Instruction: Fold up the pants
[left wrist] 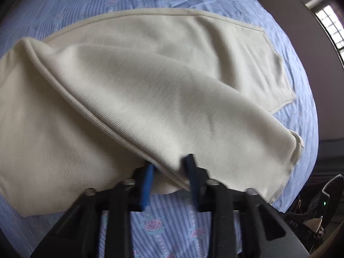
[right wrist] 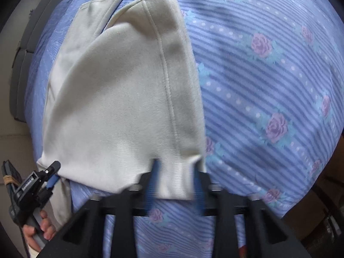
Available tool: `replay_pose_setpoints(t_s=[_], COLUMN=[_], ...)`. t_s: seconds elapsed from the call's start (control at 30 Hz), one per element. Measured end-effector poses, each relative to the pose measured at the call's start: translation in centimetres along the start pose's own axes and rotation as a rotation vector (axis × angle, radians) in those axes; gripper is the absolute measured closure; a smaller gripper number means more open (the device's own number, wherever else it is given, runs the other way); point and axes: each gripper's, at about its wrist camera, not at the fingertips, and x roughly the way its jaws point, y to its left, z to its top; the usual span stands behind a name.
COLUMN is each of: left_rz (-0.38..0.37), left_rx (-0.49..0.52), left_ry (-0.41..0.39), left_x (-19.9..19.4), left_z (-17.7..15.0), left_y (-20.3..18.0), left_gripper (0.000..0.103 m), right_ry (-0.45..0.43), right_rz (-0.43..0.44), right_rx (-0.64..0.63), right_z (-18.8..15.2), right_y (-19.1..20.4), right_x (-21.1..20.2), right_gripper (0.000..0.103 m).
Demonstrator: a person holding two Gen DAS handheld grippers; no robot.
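Your cream pants [left wrist: 150, 81] lie on the bed [left wrist: 301, 111], on the blue sheet with pink roses. One part is already laid over another, so there are layers of cloth on top of each other.

Your left gripper [left wrist: 169, 178] is pinched nearly shut on the near edge of the pants. The blue pads have thin cloth between them. Your right gripper [right wrist: 176, 182] is also nearly shut, and it grips the near corner of the cloth. In the right view you can see your left hand [right wrist: 40, 225] holding the other tool, low on the left.

These pants look soft and light. They will bend and sag wherever you do not hold them. They will not break, so you need not fear squeezing. The cloth looks a bit fuzzy, so it should not slip out easily, but a thin edge can still slide free if you pull fast.

Hold at the edges and corners, as you do now. Try to catch all the layers in each pinch, or the bottom layer may stay behind.
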Motion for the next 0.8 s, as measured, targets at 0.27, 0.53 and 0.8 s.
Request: replay_pose_setpoints(t_s=[0.27, 0.53, 0.8], left_rz=[-0.09, -0.039, 0.02], left_rx=[0.094, 0.126, 0.014], left_ry=[-0.148, -0.277, -0.197], left_x=[-7.2, -9.5, -3.8], left_z=[2.8, 11.0, 17.7], left_y=[-4.3, -6.6, -4.2], left_gripper=[0.09, 0.09, 0.09], right_ry=[-0.243, -0.424, -0.364], right_rz=[0.225, 0.269, 0.196], right_rx=[-0.144, -0.297, -0.381], right_z=[5.2, 17.9, 29.6], right_y=[6.9, 15.8, 22.5], right_x=[-12.2, -16.9, -11.0], right_gripper=[0.093, 0.093, 0.097])
